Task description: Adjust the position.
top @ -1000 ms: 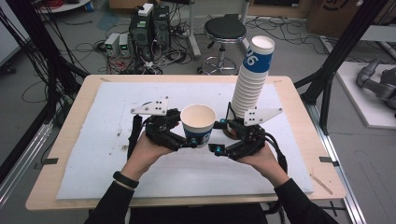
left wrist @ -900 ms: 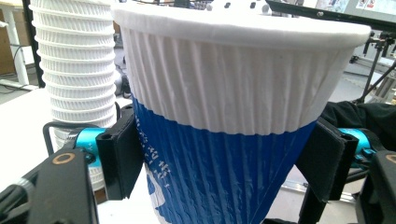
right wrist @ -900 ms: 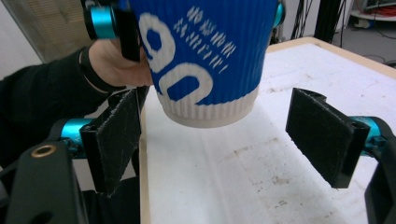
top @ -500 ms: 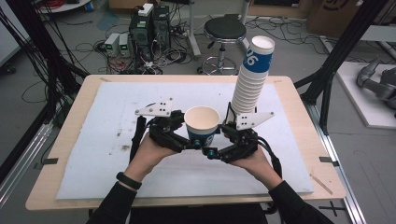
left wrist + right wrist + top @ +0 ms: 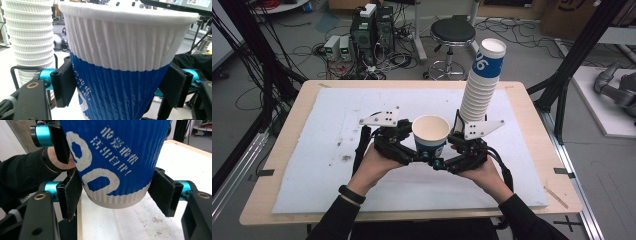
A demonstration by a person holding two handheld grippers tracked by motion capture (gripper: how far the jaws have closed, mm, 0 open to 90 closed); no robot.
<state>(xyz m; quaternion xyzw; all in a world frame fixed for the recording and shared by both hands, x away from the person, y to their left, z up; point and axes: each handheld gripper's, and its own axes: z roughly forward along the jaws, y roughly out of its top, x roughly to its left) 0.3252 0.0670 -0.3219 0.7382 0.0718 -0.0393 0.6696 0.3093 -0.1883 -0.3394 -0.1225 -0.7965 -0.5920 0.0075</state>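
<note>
Now both claws meet on a single blue-and-white paper cup [image 5: 430,136], held upright above the white mat [image 5: 312,130] that covers the worktop [image 5: 282,150].

On the left, the left claw [image 5: 408,145] grips the cup around its upper wall. In the left gripper view its two black pads [image 5: 65,83] press against the ribbed sleeve just where the white band gives way to blue, one pad on each side, so this claw stands narrow and clamped on the cup [image 5: 125,62]. Beyond its left pad rises the tall stack of cups [image 5: 30,35].

To the right, the right claw [image 5: 451,159] has just been closing: a second ago its jaws stood wide beside the cup, and they have come in on the cup's foot. The right gripper view shows its pads [image 5: 72,192] flanking the cup [image 5: 112,157] low down, near the white bottom rim; the left pad touches the wall, and the right one sits tight against it too, as far as can be told. The left claw [image 5: 50,137] shows higher up on the same cup.

Behind the right claw, the stack of cups [image 5: 482,85] stands on the mat, leaning slightly.

With both claws gripping the same cup, one high and one low, the likely meaning is a handover or a pull to part two nested cups.
</note>
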